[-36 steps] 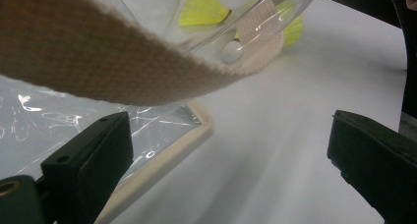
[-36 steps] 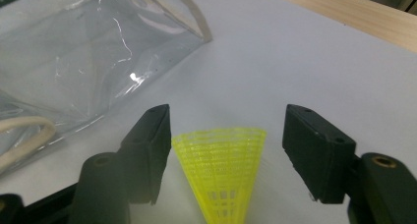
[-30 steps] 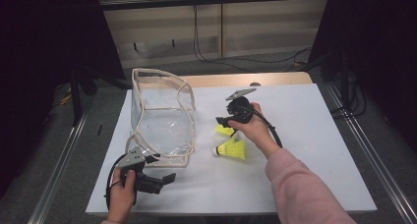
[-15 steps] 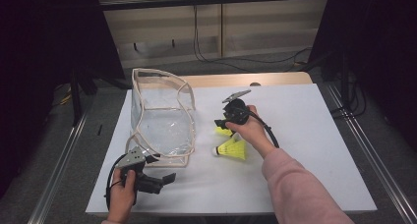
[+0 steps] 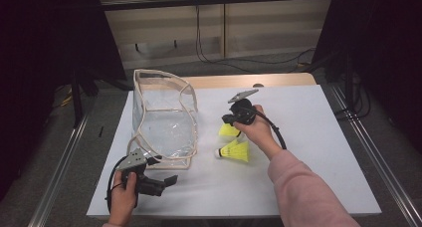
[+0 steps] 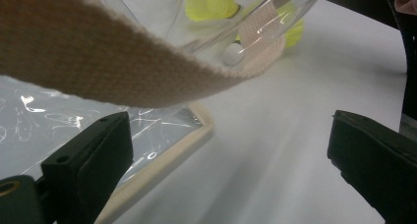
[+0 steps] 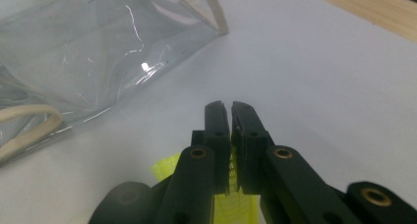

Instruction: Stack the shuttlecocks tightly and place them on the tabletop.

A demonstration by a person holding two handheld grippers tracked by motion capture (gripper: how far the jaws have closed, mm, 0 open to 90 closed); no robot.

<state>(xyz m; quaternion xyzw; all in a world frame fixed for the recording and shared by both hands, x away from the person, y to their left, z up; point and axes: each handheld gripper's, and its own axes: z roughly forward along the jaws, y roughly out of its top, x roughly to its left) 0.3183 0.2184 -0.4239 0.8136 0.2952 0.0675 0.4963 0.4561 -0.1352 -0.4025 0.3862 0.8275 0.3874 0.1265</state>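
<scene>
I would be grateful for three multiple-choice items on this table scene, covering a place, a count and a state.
1. Where does the clear bag stand?
A. at the table's right edge
B. on the left half of the table
C. on the floor

2. How many yellow shuttlecocks are on the table?
A. two
B. four
C. five

3. How do the jaws of the right gripper stand?
A. wide apart over bare table
B. closed on a shuttlecock's yellow skirt
C. closed on the bag's strap

Answers: 1 B, the high view shows the bag left of centre. 2 A, one shuttlecock lies free and another sits at the right gripper. 3 B, in the right gripper view yellow mesh is pinched between the jaws, which have just been closing.
</scene>
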